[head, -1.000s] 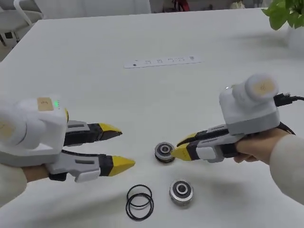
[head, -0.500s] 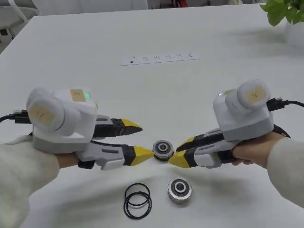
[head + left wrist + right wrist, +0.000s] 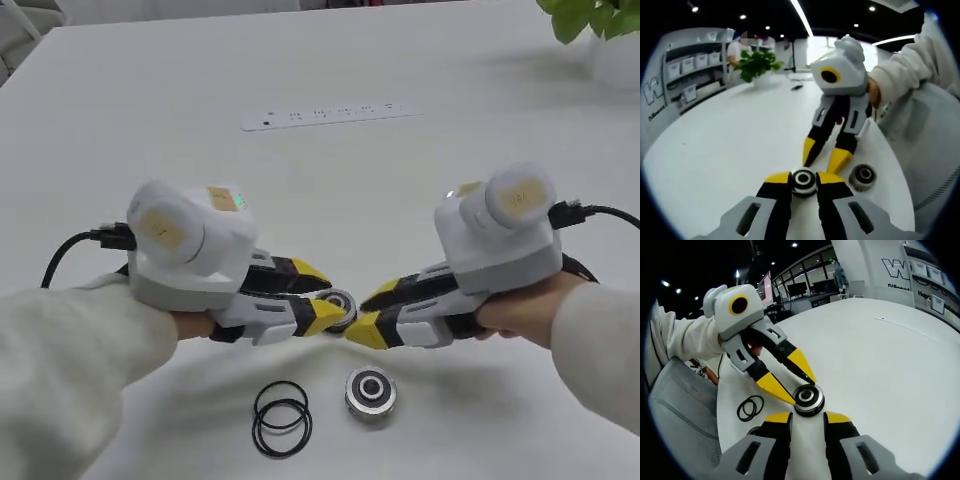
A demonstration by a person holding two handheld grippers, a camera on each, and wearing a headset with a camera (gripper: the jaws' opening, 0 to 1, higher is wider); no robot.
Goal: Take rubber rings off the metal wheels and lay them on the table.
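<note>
A metal wheel (image 3: 340,306) (image 3: 804,183) (image 3: 808,399) with a black rubber ring around it stands on the white table, between the yellow tips of my left gripper (image 3: 325,295) (image 3: 804,178) (image 3: 804,392), which touch it on both sides. From the opposite side my right gripper (image 3: 366,312) (image 3: 807,417) (image 3: 824,156) points at the same wheel, open, its tips just short of it. A second wheel (image 3: 371,392) (image 3: 862,176) lies flat closer to me. Two loose black rubber rings (image 3: 281,418) (image 3: 750,407) overlap on the table beside it.
A white power strip (image 3: 330,113) lies farther back on the table (image 3: 150,120). A potted plant (image 3: 580,20) (image 3: 757,65) stands at the far right corner. A mesh chair (image 3: 680,405) is near the table edge.
My left gripper has moved right to the wheel and its jaws have narrowed onto it. The right gripper has stayed beside the wheel. The head camera has tilted a little.
</note>
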